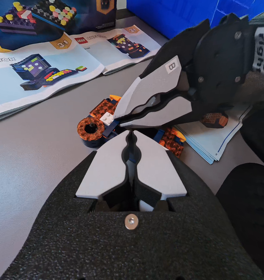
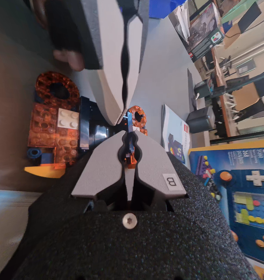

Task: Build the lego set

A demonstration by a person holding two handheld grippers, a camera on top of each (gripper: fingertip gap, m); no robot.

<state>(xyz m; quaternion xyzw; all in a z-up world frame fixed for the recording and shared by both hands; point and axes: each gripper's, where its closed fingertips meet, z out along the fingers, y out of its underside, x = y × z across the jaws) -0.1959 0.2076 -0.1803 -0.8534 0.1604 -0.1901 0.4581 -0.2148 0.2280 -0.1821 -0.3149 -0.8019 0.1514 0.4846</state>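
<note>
Grey tabletop (image 1: 37, 151), brick model (image 1: 101, 118) there; right gripper (image 1: 118, 121) fingers clamped on its dark-blue plate (image 1: 111, 127), left gripper (image 1: 131, 131) fingers clenched alongside.

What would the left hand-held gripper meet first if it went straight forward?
Probably the right hand-held gripper, whose fingertips cross just ahead of the left hand-held gripper; the brick model lies right beyond.

free: grey table (image 1: 37, 151) left | blocked: brick model (image 1: 98, 121) ahead, booklets (image 1: 45, 75) behind, open booklet (image 1: 211, 144) right
</note>
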